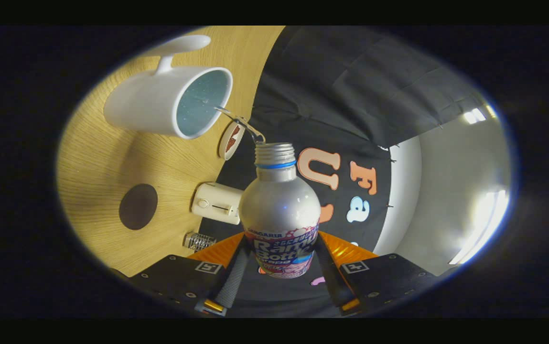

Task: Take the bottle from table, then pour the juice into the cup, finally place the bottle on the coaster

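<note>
My gripper (281, 258) is clamped on the silver bottle (280, 210), both fingers pressing its labelled lower body at lower centre of the frame. The bottle's open threaded neck points toward the white cup (159, 102) at upper left, and a thin stream of juice (238, 122) runs from the mouth into the cup's blue inside. On the wooden tabletop (97, 162), the dark round coaster (138, 206) sits at lower left.

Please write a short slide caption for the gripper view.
Gripper shut on tilted bottle, pouring a thin stream into the white cup on the wooden table.
</note>
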`<state>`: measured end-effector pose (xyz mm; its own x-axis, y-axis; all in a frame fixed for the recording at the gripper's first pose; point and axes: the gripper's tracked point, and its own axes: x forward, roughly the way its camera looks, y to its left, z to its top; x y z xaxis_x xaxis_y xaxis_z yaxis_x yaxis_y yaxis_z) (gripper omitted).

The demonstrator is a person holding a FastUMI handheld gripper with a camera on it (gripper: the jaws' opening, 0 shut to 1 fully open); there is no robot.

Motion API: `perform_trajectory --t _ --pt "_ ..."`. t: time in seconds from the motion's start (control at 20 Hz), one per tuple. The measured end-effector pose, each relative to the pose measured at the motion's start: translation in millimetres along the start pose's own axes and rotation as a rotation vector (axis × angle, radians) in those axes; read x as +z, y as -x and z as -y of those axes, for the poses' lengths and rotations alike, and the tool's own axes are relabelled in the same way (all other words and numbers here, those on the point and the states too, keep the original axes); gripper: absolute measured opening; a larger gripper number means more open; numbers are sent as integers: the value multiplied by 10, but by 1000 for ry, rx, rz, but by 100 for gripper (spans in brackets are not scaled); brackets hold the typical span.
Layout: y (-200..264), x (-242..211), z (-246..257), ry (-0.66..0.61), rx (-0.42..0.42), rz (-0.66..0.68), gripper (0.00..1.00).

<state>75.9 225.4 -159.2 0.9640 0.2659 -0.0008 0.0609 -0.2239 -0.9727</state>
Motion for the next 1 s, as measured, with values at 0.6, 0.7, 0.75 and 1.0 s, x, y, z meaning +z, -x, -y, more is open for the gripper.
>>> perform_trajectory --t 0.6,0.7,0.75,1.0 --pt "-72 88 84 48 -39 34 76" --pt "-78 91 100 56 -45 36 76" --pt "-80 104 106 58 -48 38 75" --pt "-110 125 84 84 -49 53 75"
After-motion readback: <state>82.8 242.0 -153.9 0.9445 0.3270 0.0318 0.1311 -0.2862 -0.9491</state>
